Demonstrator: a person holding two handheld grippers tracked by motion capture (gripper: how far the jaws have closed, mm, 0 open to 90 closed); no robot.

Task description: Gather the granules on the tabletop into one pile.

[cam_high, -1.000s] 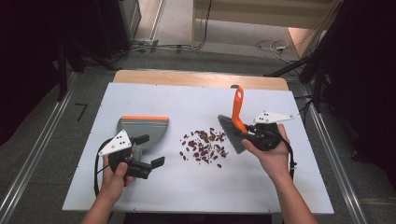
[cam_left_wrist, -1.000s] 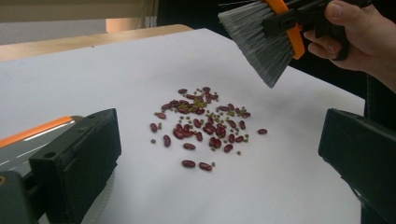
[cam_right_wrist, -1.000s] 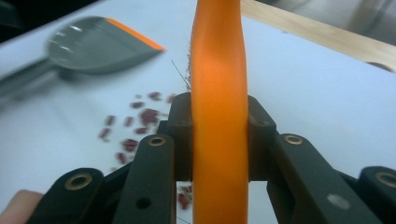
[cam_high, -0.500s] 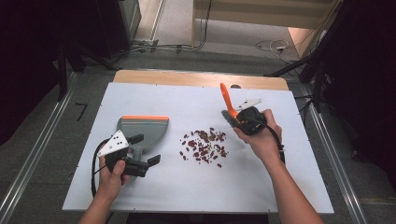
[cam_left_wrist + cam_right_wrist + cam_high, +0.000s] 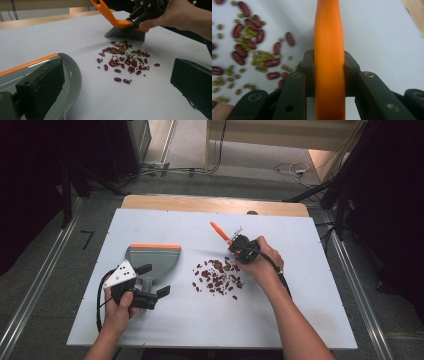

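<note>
The right gripper is clamping its jaws on the orange handle of the brush, whose bristles are standing on the table just behind the pile of beans. The left gripper, jaws standing wide, is resting at the handle of the dustpan, well left of the pile. A good stroke is probably keeping the bristles flat and sweeping slowly toward the pan's lip, so stray beans are not rolling past
</note>
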